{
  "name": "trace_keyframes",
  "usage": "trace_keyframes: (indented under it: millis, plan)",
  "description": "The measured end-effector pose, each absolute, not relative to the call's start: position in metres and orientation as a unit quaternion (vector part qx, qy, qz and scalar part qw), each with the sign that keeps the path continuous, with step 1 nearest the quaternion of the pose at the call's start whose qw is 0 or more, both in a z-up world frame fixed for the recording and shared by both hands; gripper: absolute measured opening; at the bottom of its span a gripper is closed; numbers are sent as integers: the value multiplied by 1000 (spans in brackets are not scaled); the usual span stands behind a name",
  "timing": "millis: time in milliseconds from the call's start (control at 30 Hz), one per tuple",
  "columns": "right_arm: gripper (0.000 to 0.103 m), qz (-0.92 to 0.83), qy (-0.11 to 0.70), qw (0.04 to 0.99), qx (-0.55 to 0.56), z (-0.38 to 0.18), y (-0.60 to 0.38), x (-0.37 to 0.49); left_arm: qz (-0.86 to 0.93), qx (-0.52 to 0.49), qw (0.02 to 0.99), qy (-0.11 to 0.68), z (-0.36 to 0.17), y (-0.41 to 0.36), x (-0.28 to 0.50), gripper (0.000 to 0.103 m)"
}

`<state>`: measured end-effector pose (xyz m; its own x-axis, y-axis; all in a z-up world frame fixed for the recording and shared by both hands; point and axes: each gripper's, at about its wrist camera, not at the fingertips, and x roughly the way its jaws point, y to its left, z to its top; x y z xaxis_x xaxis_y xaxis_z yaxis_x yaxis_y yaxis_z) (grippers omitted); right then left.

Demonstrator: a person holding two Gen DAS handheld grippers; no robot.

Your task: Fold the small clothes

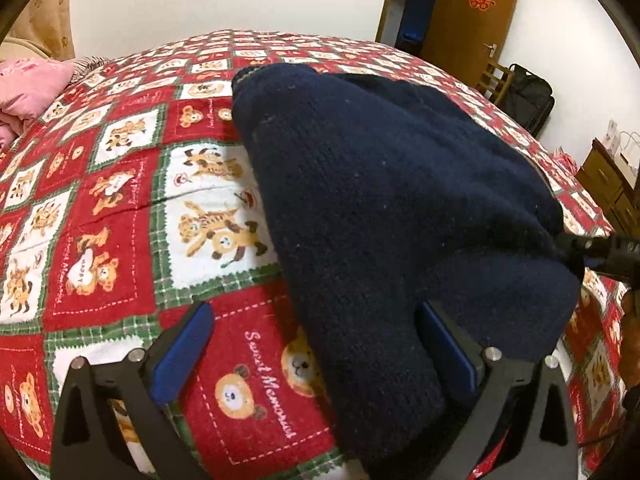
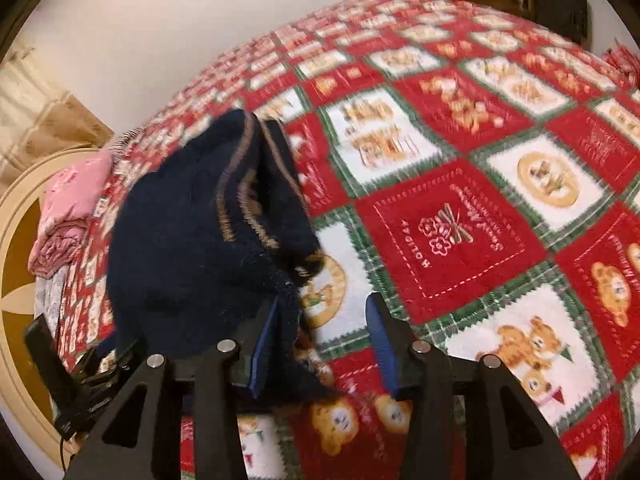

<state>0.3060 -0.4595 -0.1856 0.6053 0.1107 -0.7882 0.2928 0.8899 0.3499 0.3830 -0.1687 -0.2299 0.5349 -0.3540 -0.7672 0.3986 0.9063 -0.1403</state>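
A navy knit sweater (image 1: 380, 200) lies folded in a thick bundle on the bed's red bear-print blanket (image 1: 112, 208). My left gripper (image 1: 316, 308) stands wide open. The sweater's near edge lies between its blue pads (image 1: 184, 352), close to the right-hand one. In the right wrist view the sweater (image 2: 192, 240) shows tan stripes and bunches up at the left. My right gripper (image 2: 325, 300) is open. A flap of the cloth hangs against its left pad (image 2: 264, 348), and the other pad stands clear over the blanket (image 2: 452, 232). The right gripper's black tip (image 1: 600, 250) shows at the sweater's right edge.
Folded pink cloth (image 1: 28, 88) (image 2: 68, 208) sits at the far left of the bed by the headboard (image 2: 24, 240). A brown door (image 1: 472, 20), a wooden chair with a black bag (image 1: 524, 96) and a wooden cabinet (image 1: 608, 188) stand past the bed's right side.
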Motion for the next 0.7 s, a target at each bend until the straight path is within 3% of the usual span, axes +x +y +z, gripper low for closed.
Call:
trace_keyframes:
  millis: [167,300,367,567,700]
  plan:
    - [44,14,385,913,132,-143,-392,281,-234,-20,871,431,-229,-154,387,103]
    - [27,28,418,905,77,-158,-357,291,-231,-43,871,431,-229,-148,389,103]
    - [22,14,482,872,80,-190,-355,299,-226,-36,872,432,-229,-151,388,103]
    - [22,48,520,845,111,-200,-360,291,-222,-18,874,432,-230,-155,387,103]
    - [22,79,466,873,117,-170,-365,289,-220,-12,875,431,-230,-156,386,103]
